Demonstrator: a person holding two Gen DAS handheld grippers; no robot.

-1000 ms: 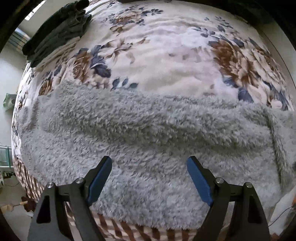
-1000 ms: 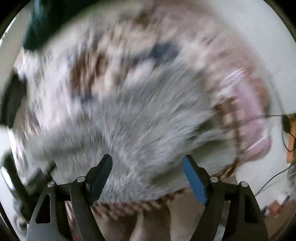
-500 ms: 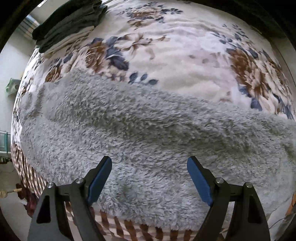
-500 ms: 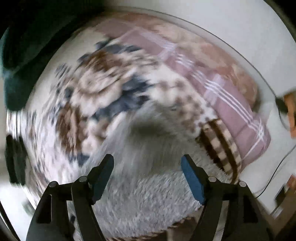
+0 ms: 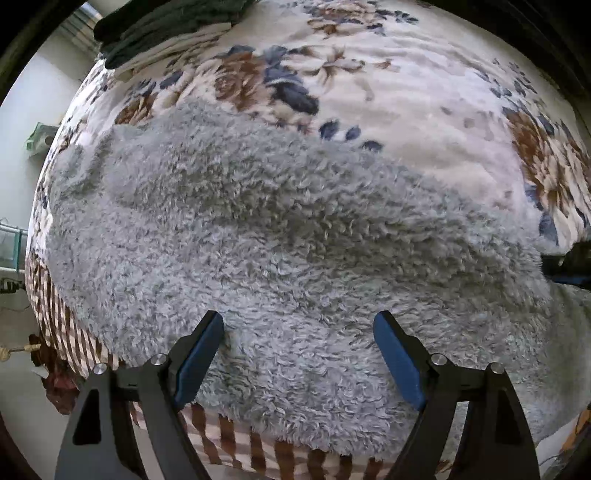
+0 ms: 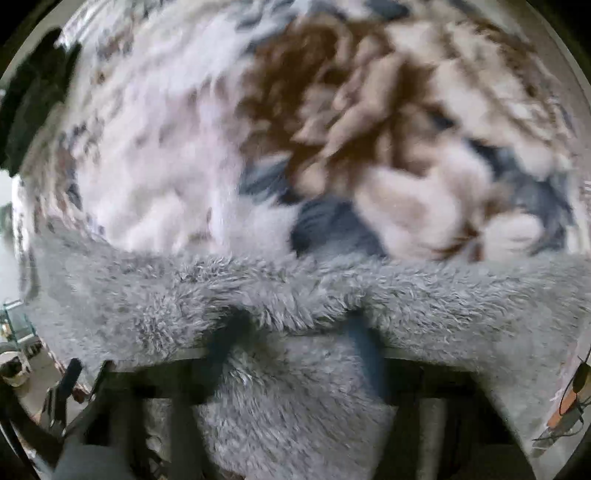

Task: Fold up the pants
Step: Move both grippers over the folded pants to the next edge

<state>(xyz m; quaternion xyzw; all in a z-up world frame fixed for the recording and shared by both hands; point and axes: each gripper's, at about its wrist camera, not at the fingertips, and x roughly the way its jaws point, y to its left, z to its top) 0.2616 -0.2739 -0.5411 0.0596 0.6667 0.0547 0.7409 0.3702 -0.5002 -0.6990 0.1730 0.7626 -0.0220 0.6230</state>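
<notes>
The right gripper (image 6: 295,332) has just been closing and now pinches the edge of the grey fluffy pants (image 5: 280,251) lying on the flowered blanket (image 5: 424,110), while the left gripper (image 5: 299,332) hovers spread above them, so it should grip the matching edge before lifting.

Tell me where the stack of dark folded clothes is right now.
In the left wrist view the dark folded clothes sit at the top left, on the floral blanket near its far edge, well beyond the grey fleece pants.
</notes>
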